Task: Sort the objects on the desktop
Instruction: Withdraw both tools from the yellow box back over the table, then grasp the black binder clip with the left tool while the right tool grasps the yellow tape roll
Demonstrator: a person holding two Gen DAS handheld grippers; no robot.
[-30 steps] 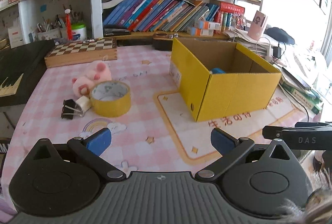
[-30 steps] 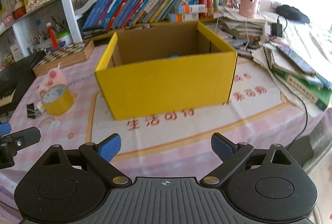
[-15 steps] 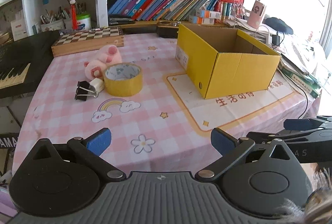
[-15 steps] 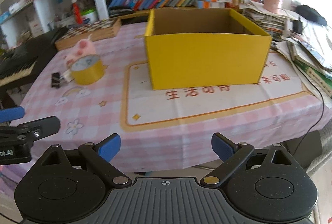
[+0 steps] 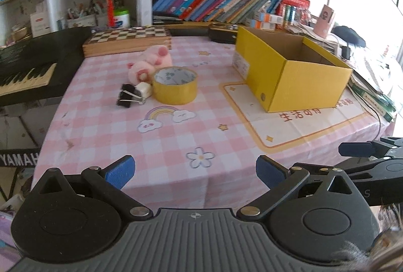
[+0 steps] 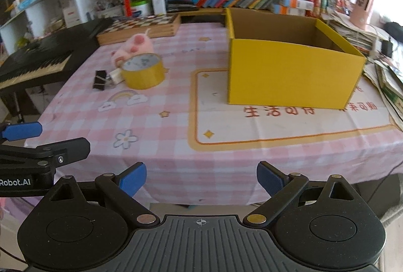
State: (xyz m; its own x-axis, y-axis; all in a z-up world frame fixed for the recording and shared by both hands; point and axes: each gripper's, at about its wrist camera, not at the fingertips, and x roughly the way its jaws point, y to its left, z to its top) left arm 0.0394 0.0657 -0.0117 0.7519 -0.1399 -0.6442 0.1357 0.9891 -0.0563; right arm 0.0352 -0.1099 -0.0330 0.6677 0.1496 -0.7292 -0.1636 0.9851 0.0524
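Two hand-held grippers hover side by side off the near edge of the table point(image 5: 176, 136), neither over its top. The left gripper point(image 5: 196, 171) points at the table's near edge, blue-padded fingers point(image 5: 121, 170) spread wide and holding nothing. The right gripper point(image 6: 201, 177) sits level beside it, just to its right, fingers point(image 6: 268, 177) equally wide apart and empty, each tool showing at the edge of the other's view.

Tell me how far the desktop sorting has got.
Done: cannot tell; the yellow box hides its floor here. In hand: nothing, left tool and right tool are open and empty. Left: tape roll, pink plush, binder clip, all on the table.
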